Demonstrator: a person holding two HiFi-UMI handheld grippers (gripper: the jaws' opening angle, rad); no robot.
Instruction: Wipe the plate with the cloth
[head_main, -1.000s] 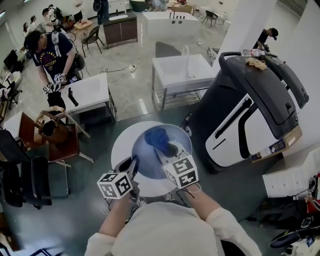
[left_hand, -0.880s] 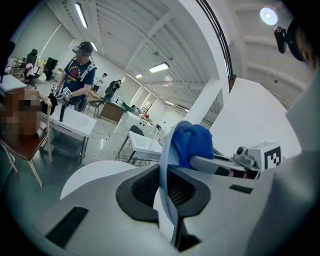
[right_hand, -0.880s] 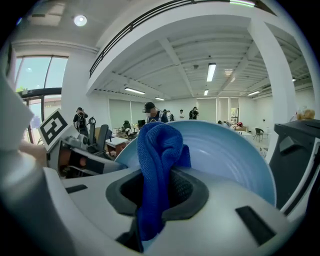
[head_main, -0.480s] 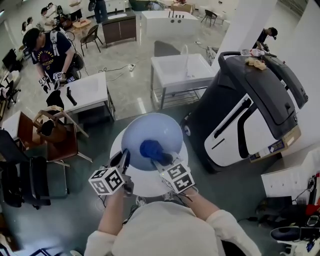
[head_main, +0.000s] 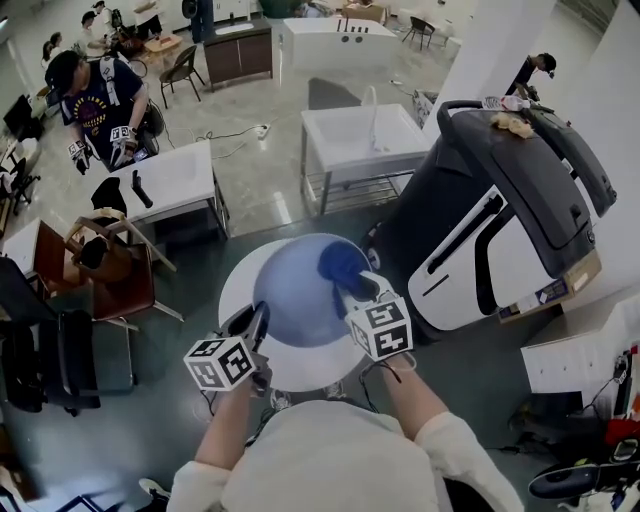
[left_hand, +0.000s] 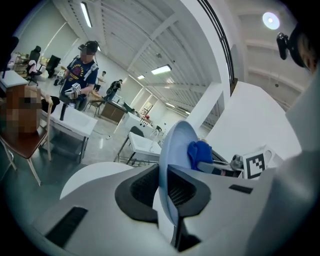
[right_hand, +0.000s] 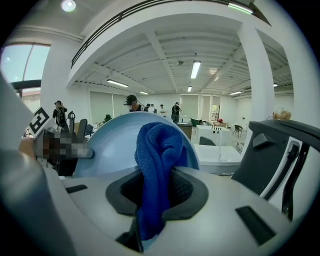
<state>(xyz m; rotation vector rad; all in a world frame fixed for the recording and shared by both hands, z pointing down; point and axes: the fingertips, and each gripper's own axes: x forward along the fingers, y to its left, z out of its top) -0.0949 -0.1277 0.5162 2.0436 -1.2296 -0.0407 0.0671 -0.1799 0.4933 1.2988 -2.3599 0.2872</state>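
Observation:
A pale blue plate (head_main: 295, 292) is held tilted above a round white table (head_main: 236, 285). My left gripper (head_main: 252, 322) is shut on the plate's near left rim; in the left gripper view the plate (left_hand: 172, 160) stands edge-on between the jaws. My right gripper (head_main: 352, 285) is shut on a bunched dark blue cloth (head_main: 340, 262), which presses on the plate's upper right part. In the right gripper view the cloth (right_hand: 157, 165) hangs between the jaws in front of the plate (right_hand: 107, 147).
A large black and white machine (head_main: 500, 210) stands close on the right. Beyond the round table are a white sink stand (head_main: 365, 145) and a white desk (head_main: 170, 180). A wooden chair (head_main: 110, 265) is at left. A person (head_main: 95, 105) stands at the far left.
My right gripper has swept the cloth across the plate from its lower middle up to its right side. The plate has tilted slightly. My left gripper has barely moved.

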